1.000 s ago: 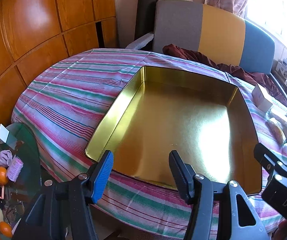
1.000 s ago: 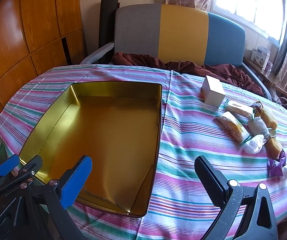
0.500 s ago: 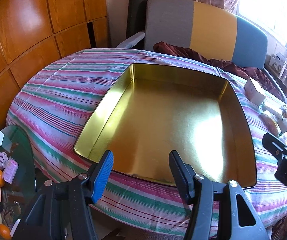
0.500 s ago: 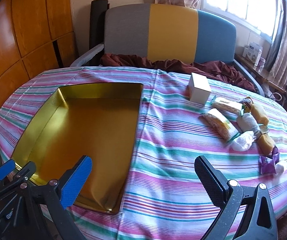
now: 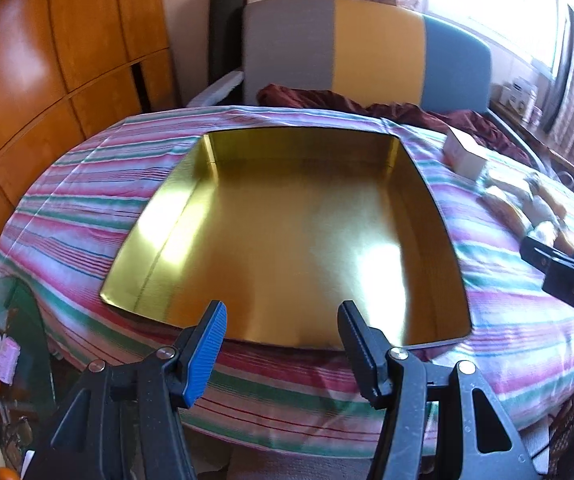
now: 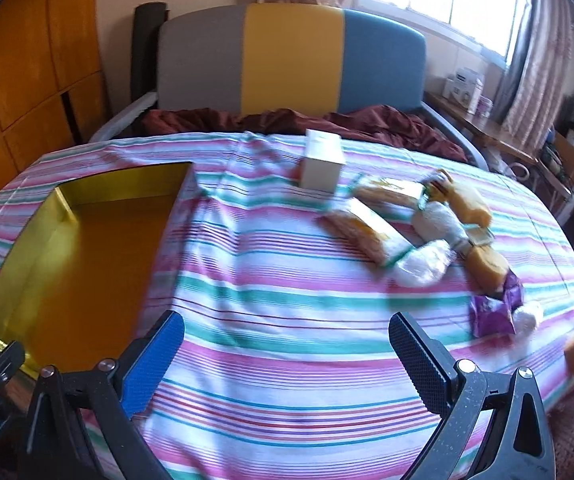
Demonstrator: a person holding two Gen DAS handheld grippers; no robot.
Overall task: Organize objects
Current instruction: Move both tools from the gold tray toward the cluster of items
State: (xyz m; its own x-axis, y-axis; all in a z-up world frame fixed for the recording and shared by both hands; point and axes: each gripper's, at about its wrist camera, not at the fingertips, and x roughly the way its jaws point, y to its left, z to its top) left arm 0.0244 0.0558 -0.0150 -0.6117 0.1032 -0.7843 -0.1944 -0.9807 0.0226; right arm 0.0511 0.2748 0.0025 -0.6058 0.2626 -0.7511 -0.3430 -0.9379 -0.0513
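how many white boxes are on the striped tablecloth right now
1. The white box stands upright at the far side of the striped tablecloth, right of the gold tray, just behind the snack packets.

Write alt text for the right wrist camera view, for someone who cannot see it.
An open two-finger right gripper hovers over a striped tablecloth; ahead to the right lie a small white box and a loose cluster of wrapped snack packets. An empty shallow gold metal tray sits to the left.
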